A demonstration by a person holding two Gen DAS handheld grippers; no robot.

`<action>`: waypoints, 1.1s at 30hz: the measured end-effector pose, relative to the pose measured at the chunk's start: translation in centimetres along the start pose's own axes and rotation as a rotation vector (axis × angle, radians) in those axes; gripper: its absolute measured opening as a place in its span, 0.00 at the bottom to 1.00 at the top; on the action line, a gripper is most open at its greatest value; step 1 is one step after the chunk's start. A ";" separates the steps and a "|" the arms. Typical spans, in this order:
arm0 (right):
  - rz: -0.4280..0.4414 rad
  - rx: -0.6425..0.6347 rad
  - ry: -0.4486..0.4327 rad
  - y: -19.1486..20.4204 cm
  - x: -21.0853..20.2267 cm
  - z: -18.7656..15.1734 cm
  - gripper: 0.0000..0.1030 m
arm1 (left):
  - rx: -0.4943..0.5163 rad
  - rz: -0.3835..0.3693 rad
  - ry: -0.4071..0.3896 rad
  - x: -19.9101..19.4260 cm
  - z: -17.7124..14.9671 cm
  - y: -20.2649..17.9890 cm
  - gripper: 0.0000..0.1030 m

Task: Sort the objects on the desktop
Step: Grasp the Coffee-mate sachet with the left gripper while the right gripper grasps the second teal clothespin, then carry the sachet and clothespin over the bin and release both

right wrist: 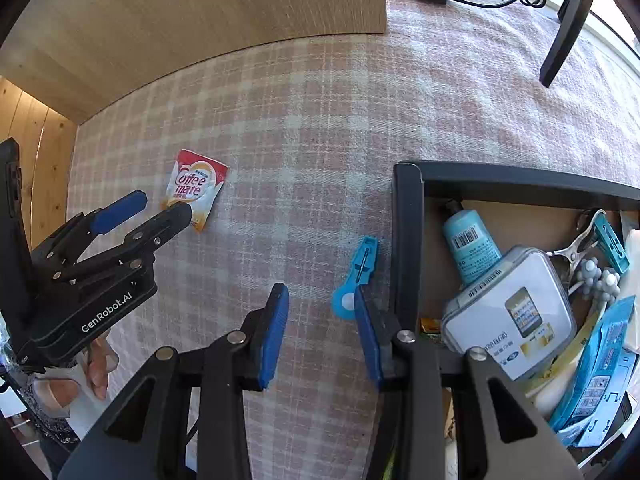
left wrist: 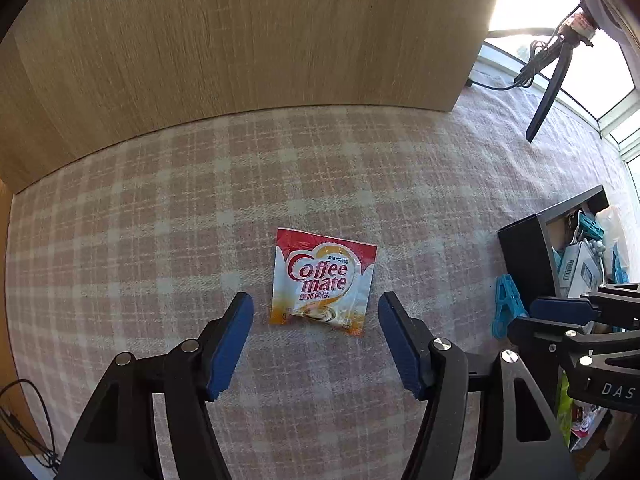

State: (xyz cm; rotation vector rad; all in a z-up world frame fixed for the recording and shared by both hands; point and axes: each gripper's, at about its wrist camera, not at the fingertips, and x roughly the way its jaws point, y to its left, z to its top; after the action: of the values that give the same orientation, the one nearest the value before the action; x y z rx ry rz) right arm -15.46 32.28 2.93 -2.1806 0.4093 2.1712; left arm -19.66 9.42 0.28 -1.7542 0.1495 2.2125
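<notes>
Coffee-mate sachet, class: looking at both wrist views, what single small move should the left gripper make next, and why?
Probably lower the left gripper straight down and close on the Coffee-mate sachet. Its fingers stand open on either side of the sachet's near edge, and the sachet lies flat on the checked cloth, outside the black box that already holds other items. The right gripper is open and holds nothing.

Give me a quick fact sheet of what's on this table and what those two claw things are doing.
Surface: pink plaid cloth
Left gripper: open, empty, facing Coffee-mate sachet
Sachet: flat on cloth, untouched
Right gripper: open, empty
Blue clothespin: on cloth, beside black box
Box contents: blue tube, white packaged case, other items
</notes>
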 end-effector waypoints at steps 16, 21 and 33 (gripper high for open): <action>-0.219 0.118 -0.027 4.4 2.4 0.3 0.39 | 0.124 0.065 0.013 2.6 0.9 1.1 0.74; -0.241 0.156 -0.030 6.9 3.6 -0.6 0.39 | 0.155 0.044 -0.015 2.2 0.6 1.4 0.57; -0.252 0.244 0.039 10.2 6.2 -3.3 0.42 | 0.159 -0.044 -0.062 1.9 0.8 2.8 0.25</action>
State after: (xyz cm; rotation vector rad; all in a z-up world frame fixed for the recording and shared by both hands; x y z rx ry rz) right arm -14.45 20.80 -1.54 -2.0230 0.3574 1.8458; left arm -21.61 7.28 -1.66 -1.5889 0.2624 2.1576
